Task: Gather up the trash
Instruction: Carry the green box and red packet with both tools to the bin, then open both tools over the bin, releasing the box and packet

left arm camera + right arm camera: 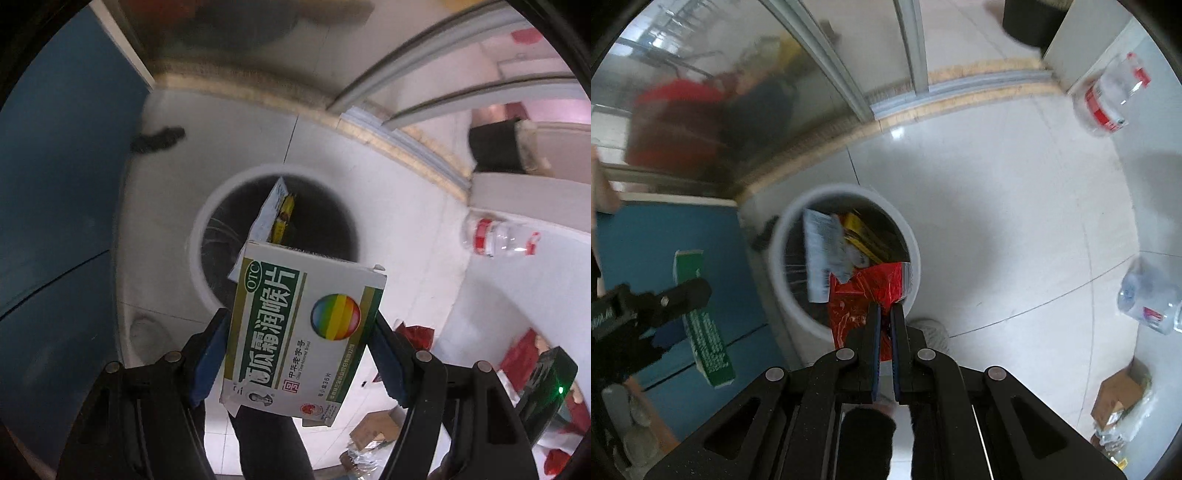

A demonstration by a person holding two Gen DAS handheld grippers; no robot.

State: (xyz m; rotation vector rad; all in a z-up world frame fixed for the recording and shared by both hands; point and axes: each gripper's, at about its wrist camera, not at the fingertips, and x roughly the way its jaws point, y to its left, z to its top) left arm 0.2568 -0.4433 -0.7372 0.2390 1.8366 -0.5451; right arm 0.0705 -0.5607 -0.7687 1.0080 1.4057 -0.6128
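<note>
My left gripper (301, 314) is shut on a white and green medicine box (299, 332) and holds it above the white round bin (199, 236). The right wrist view shows that box (705, 325) and the left gripper (665, 299) to the bin's left. My right gripper (885, 310) is shut on a red foil wrapper (864, 295), which hangs over the bin's near rim (783, 288). The bin holds a white carton (822, 251) and a yellow packet (862, 236).
Clear plastic bottles lie on the tiled floor at the right (1108, 99) (1148, 295) (498, 236). A cardboard box with plastic wrap lies at the lower right (1119, 398). A blue panel (55, 184) stands left of the bin. A glass door frame (849, 74) runs behind it.
</note>
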